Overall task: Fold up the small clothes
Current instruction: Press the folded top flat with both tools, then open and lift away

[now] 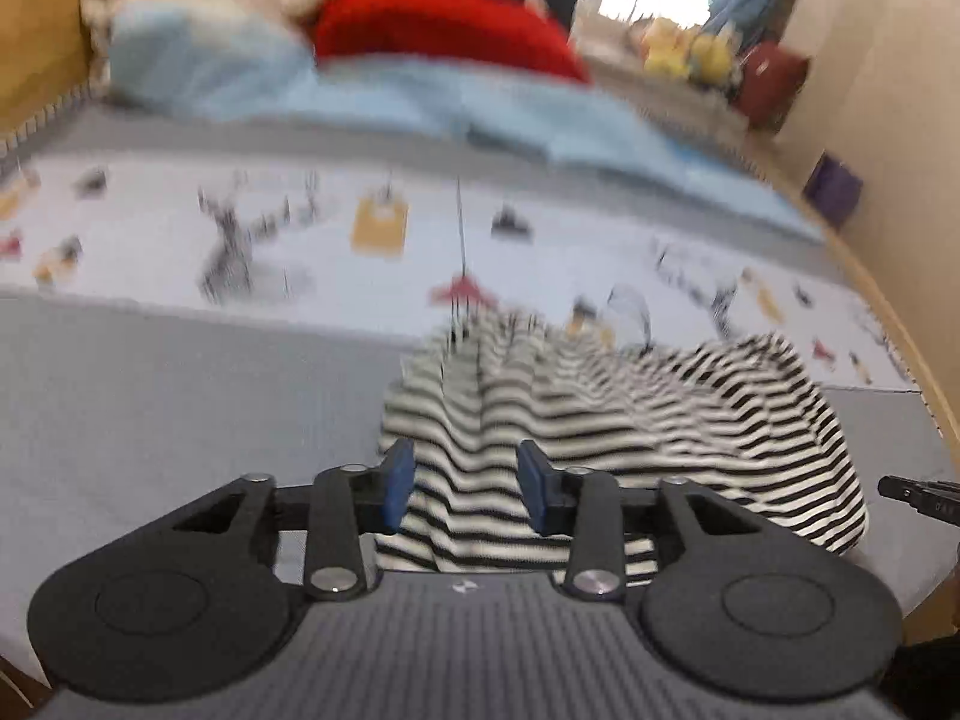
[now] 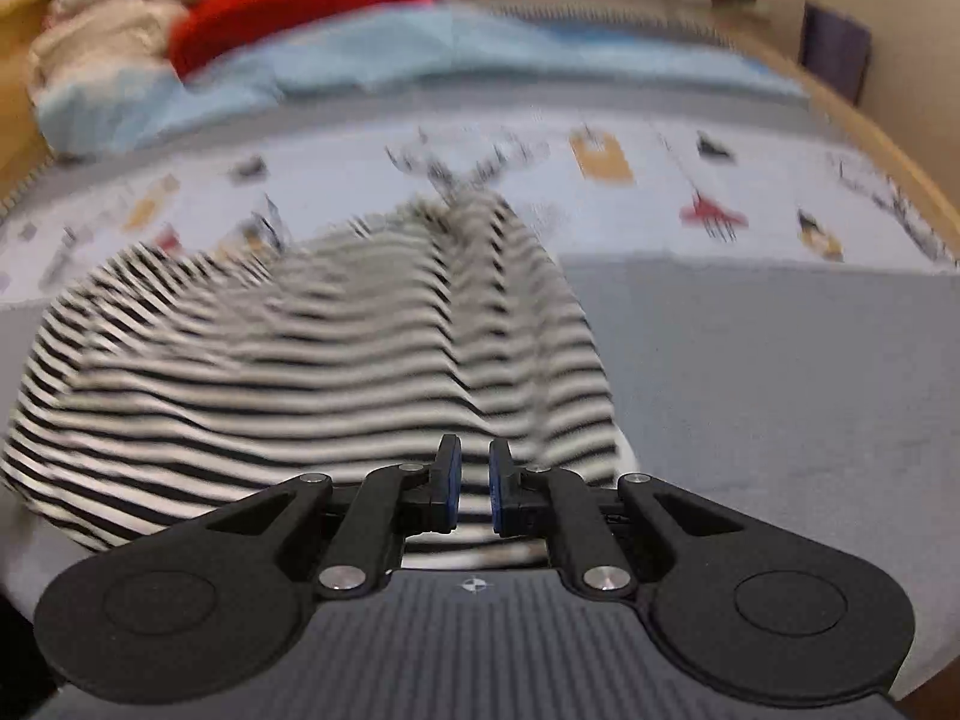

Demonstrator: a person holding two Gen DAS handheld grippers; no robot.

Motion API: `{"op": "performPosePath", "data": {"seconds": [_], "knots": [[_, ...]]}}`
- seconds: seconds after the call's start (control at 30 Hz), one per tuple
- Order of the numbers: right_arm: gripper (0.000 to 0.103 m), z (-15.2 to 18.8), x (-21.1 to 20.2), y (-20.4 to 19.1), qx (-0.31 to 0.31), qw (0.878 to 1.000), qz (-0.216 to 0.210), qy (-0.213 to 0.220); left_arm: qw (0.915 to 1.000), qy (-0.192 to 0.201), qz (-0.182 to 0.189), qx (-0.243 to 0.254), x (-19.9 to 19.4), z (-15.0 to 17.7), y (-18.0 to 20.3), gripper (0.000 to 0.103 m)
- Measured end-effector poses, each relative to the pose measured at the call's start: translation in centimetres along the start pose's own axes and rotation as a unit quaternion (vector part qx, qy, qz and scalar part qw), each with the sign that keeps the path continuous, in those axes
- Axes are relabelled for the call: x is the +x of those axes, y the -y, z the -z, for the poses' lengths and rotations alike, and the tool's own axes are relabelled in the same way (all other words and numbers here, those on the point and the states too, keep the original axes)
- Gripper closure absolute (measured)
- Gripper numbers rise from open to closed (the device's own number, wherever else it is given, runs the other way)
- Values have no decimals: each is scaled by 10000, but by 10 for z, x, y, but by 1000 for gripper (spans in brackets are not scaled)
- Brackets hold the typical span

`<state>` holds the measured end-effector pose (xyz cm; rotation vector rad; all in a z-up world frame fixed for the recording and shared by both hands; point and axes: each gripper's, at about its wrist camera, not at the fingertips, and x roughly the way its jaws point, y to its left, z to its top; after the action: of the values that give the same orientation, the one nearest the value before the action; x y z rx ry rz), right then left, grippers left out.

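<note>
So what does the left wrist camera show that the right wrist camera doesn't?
Only the left wrist view shows the left gripper, its jaws apart with striped cloth between them but not pinched, the tip of the other gripper at the right edge, and yellow soft toys in the background. Only the right wrist view shows the right gripper, its jaws nearly closed over the cloth; whether they pinch it is unclear. Both show the black and white striped garment lying rumpled on the grey bedcover, plus the red cushion and light blue blanket.
</note>
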<state>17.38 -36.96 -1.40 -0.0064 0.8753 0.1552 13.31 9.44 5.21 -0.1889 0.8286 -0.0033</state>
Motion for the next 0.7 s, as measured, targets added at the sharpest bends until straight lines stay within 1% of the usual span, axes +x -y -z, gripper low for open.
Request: {"op": "performPosePath", "data": {"seconds": [0.03, 0.1, 0.13, 0.17, 0.23, 0.3, 0.37, 0.43, 0.47, 0.5, 0.53, 0.63, 0.7], "knots": [[92, -1, -8, -5, 32, 9999, -80, 104, 9999, 131, 5, 67, -13, 2, 0, 45], [89, 0, -21, -20, 49, 9993, -247, 262, 9995, 297, -59, 130, -33, 8, -3, 41], [86, 1, -25, -29, 28, 9990, -320, 305, 9996, 277, -96, 40, -40, 8, -6, 41], [85, 3, -27, -38, 5, 9987, -394, 333, 9995, 294, -41, -97, -42, 9, -8, 41], [85, 6, -31, -63, -75, 9976, -575, 367, 9989, 430, -25, -196, -47, 11, -12, 41], [85, 10, -30, -87, -243, 9962, -752, 354, 9977, 527, -218, -355, -47, 12, -18, 41], [85, 14, -25, -115, -453, 9944, -904, 319, 9973, 570, -303, -344, -51, 11, -20, 41], [85, 17, -20, -138, -682, 9918, -1038, 310, 9976, 587, -243, -264, -51, 11, -21, 41], [87, 18, -17, -151, -809, 9901, -1102, 322, 9976, 609, -213, -247, -51, 11, -21, 40], [90, 19, -16, -164, -938, 9882, -1153, 368, 9975, 634, -188, -247, -52, 11, -22, 37], [99, 20, -14, -174, -1046, 9862, -1213, 420, 9973, 660, -186, -275, -54, 11, -24, 35], [101, 22, -9, -205, -1302, 9781, -1544, 500, 9969, 659, -204, -379, -53, 11, -29, 35], [100, 26, -4, -226, -1481, 9707, -1832, 472, 9971, 634, -201, -373, -51, 10, -31, 35]]}}
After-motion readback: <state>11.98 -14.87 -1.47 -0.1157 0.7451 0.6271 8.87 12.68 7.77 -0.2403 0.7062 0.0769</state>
